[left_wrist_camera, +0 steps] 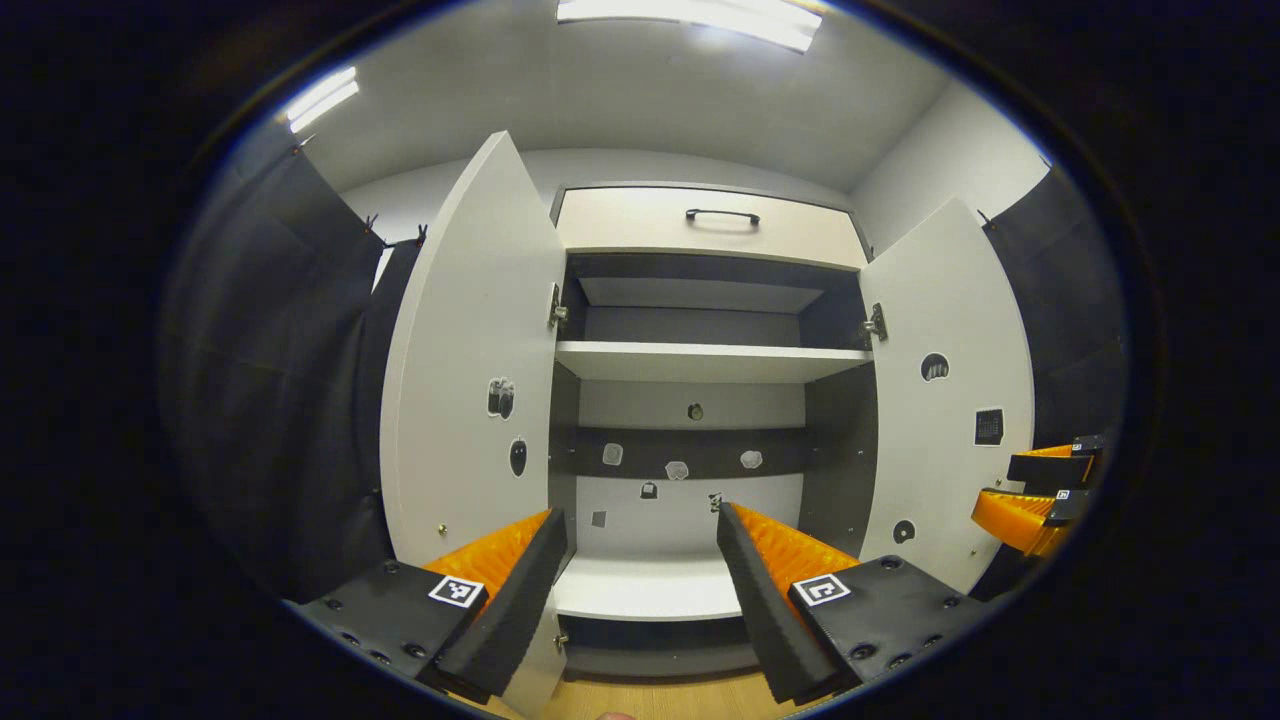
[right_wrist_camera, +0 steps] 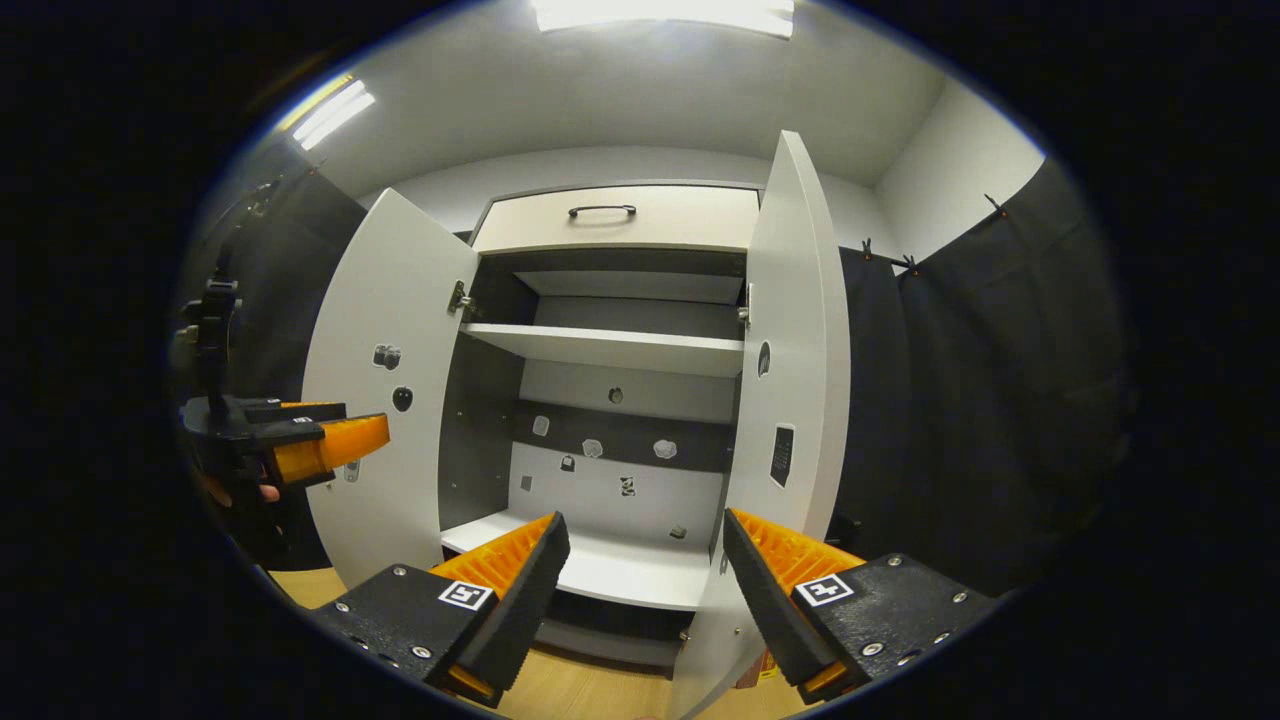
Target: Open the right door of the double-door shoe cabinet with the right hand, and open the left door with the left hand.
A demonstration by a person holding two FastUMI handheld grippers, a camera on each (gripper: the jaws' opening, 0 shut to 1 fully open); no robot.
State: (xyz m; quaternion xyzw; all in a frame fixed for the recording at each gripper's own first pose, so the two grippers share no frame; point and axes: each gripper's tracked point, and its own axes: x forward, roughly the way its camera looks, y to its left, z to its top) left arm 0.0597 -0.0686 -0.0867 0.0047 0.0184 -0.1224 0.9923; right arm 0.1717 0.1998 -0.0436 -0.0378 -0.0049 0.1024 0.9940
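The white shoe cabinet stands with both doors swung wide. In the left gripper view its left door point(left_wrist_camera: 470, 370) and right door point(left_wrist_camera: 950, 400) flank bare shelves point(left_wrist_camera: 700, 360). My left gripper point(left_wrist_camera: 640, 560) is open in front of the cabinet, holding nothing. The right gripper point(left_wrist_camera: 1040, 495) shows at the far right of that view, beside the right door. In the right gripper view the left door point(right_wrist_camera: 390, 400) and right door point(right_wrist_camera: 800, 350) frame the interior, my right gripper point(right_wrist_camera: 645, 565) is open and empty, and the left gripper point(right_wrist_camera: 300, 440) hovers by the left door, held by a hand.
A closed drawer with a dark handle point(left_wrist_camera: 722, 215) tops the cabinet. Black cloth walls point(left_wrist_camera: 270, 400) hang on both sides. The wooden floor point(left_wrist_camera: 650, 695) runs under the cabinet. Small stickers dot the doors and back panel.
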